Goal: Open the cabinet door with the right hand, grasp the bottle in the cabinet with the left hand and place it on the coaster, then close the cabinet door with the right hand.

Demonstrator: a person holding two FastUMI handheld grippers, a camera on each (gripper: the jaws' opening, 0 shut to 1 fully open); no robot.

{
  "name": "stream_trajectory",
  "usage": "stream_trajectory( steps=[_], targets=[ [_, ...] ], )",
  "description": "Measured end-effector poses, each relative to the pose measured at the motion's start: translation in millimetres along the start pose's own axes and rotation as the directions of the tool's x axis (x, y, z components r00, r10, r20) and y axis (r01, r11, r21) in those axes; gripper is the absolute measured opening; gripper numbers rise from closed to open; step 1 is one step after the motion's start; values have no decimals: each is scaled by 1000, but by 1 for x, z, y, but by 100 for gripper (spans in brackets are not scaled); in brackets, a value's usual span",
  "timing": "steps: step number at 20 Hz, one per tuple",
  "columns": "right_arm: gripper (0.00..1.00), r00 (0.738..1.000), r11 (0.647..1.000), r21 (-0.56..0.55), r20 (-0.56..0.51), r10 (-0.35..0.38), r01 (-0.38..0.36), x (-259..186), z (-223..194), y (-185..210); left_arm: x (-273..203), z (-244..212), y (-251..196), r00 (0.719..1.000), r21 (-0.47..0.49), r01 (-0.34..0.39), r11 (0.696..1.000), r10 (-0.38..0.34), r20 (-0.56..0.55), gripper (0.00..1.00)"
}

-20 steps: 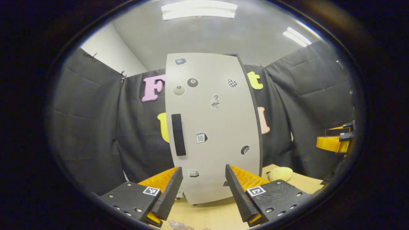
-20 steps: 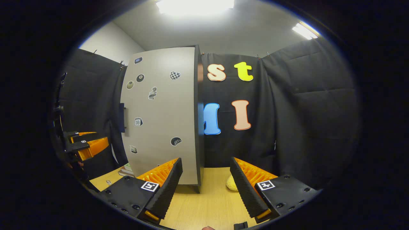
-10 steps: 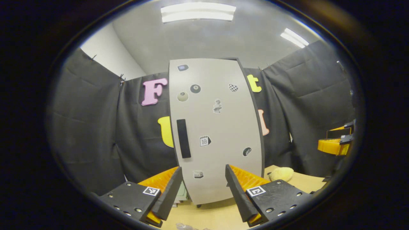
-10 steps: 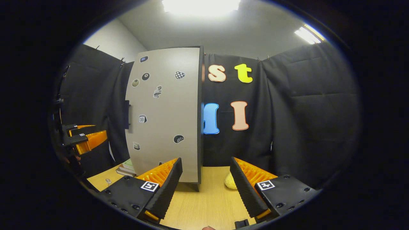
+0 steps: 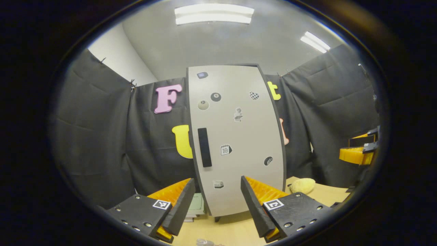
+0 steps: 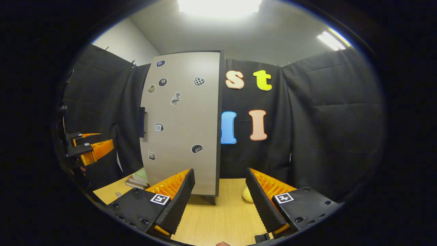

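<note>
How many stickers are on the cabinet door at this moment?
8 on the cabinet door: one at the top left corner, two round ones and a checkered one below it, one mid-door, one beside the handle, one lower right, one near the bottom. The tongs' fingers may hide more.

Black cloth walls [image 6: 324, 112] hang all round booth. White wall [image 5: 116, 58] shows above cloth in corner. Grey ceiling [image 5: 218, 44] has long bright lights [image 5: 214, 14]. Light wood table [image 6: 218, 218] sits at bottom
</note>
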State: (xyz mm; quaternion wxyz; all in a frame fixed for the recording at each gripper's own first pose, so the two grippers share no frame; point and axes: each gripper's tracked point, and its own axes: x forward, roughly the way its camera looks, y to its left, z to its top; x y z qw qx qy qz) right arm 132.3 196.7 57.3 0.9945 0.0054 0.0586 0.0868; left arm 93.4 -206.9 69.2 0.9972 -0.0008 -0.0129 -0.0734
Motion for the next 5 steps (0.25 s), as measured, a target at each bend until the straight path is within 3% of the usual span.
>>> stream_trajectory(
  steps=[5],
  targets=[
    [95,1000,1000,0,4,-4,4,-4,3,5,-1,-1,11,1000,-12,-4,1000,4,0,83]
  ],
)
